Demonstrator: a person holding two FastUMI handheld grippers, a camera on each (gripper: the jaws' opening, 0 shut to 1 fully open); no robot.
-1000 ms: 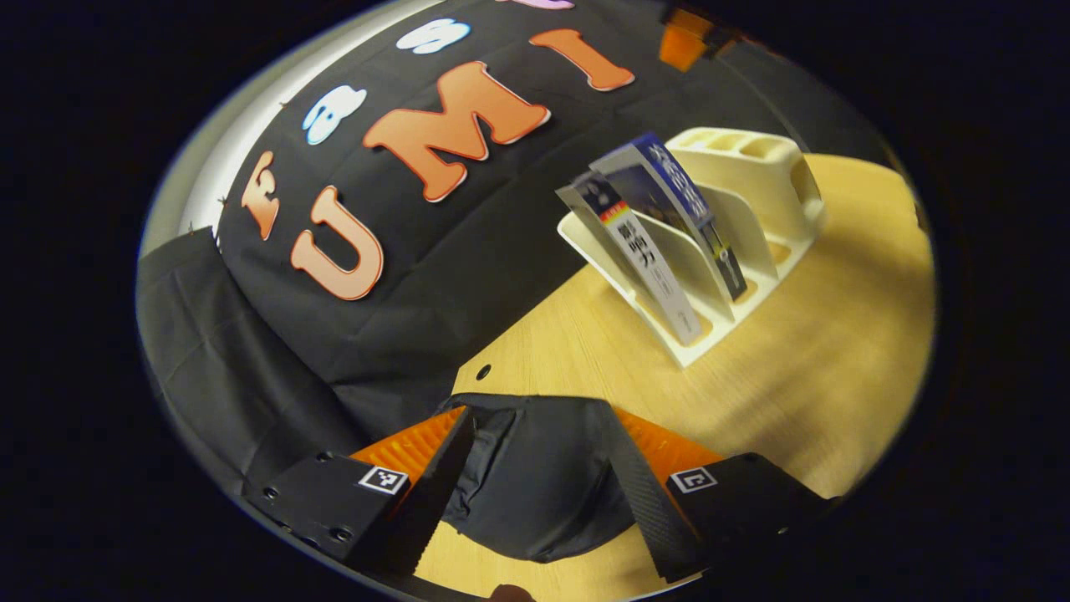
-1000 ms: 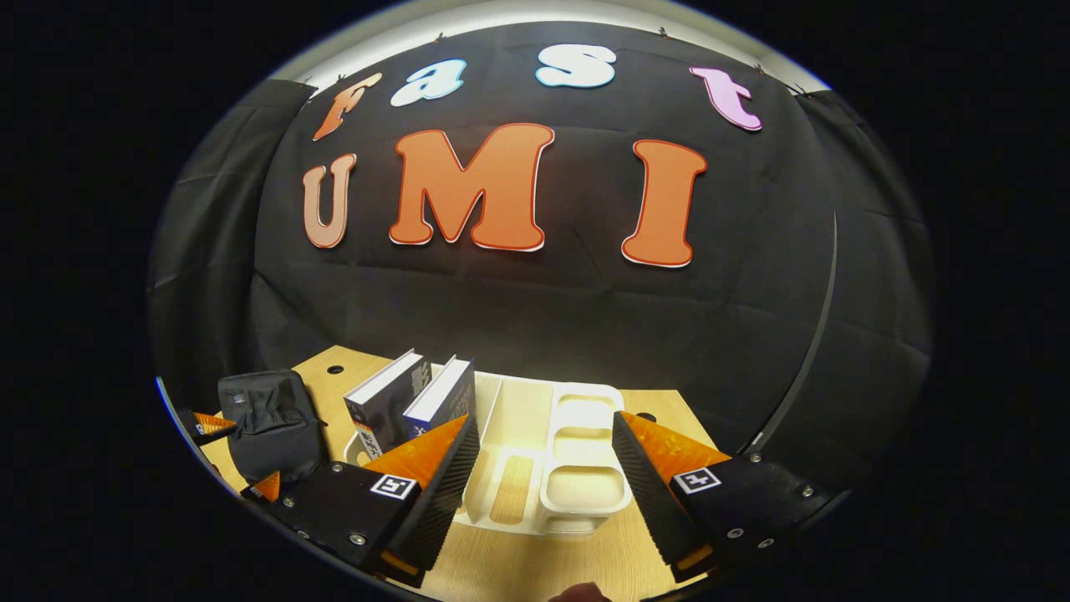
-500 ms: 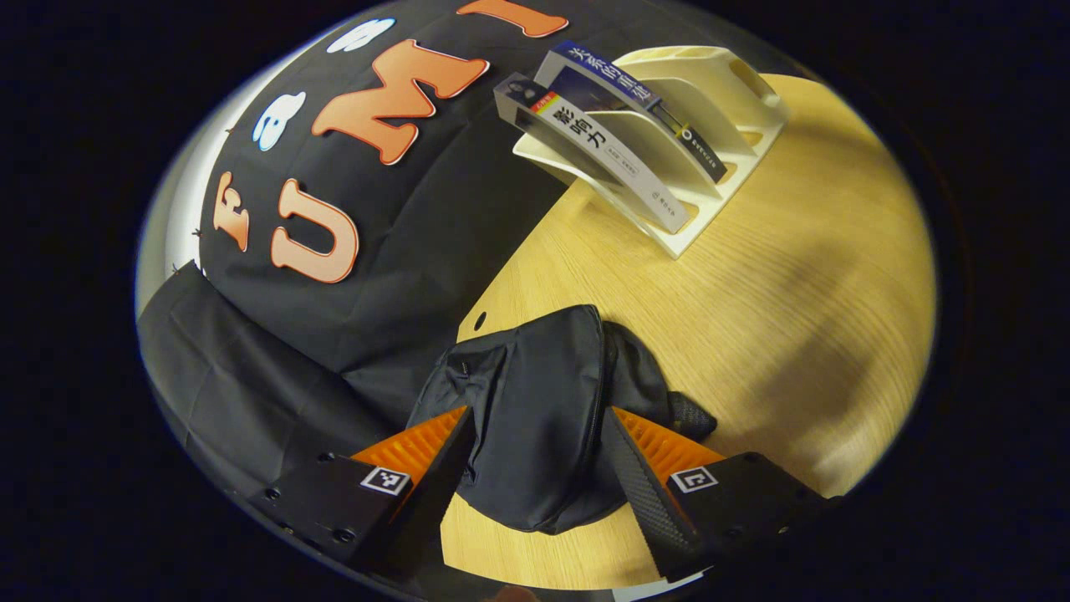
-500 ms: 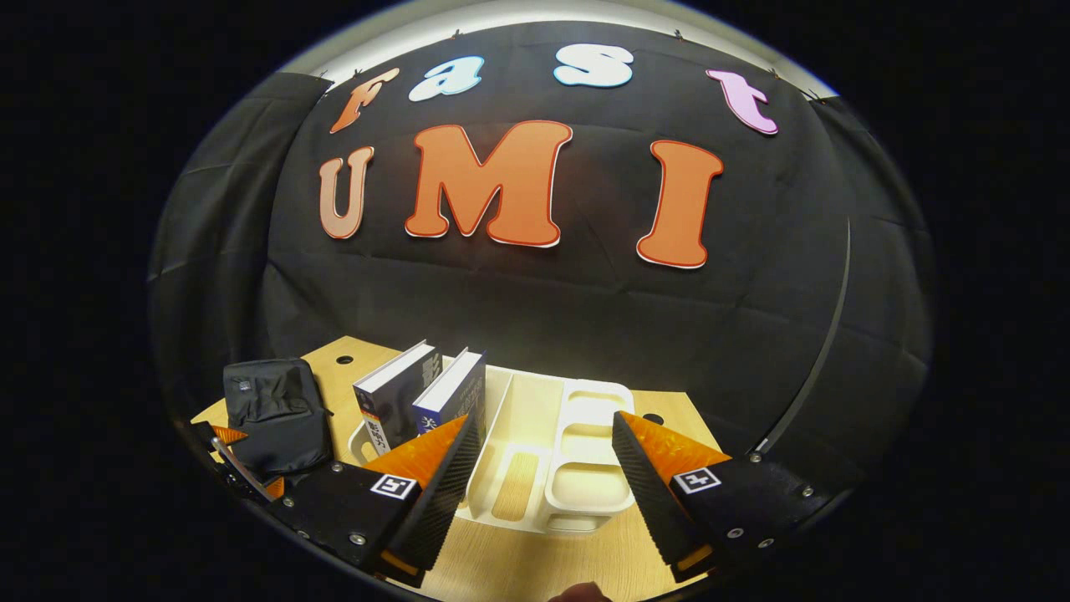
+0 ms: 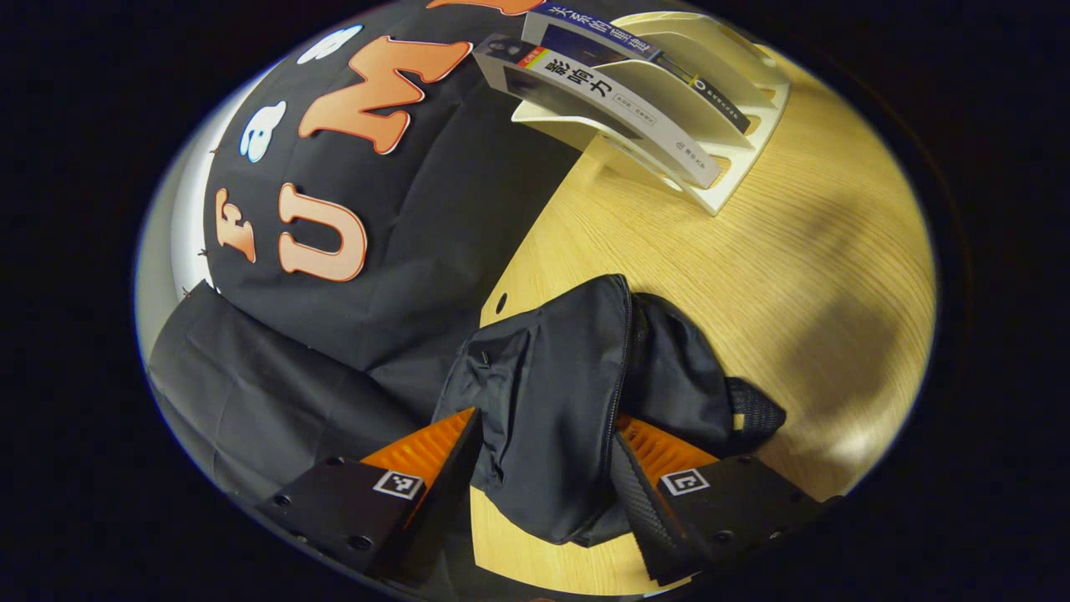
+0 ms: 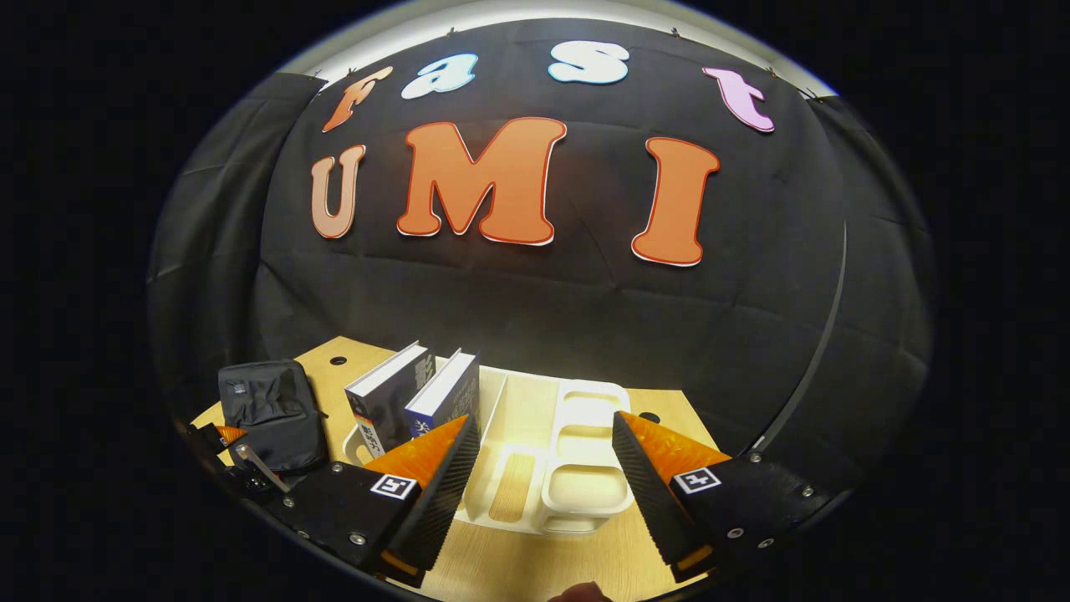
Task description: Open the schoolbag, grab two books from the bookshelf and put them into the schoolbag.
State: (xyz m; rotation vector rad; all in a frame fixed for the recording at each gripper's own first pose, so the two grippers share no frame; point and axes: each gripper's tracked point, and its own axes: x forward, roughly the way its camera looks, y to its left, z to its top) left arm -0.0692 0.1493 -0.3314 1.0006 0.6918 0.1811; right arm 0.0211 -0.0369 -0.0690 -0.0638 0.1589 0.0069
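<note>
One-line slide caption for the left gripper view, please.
Left tongs open astride the zipped black fabric schoolbag on the wooden table; two books wait in the cream plastic bookshelf.

- A staged recording booth: black cloth (image 6: 535, 309) hangs as the wall behind a pale wooden desk (image 5: 752, 276).
- Study props on the desk: a cream desk organiser (image 6: 577, 451) with two books (image 6: 418, 393), and a black schoolbag (image 5: 568, 393).
</note>
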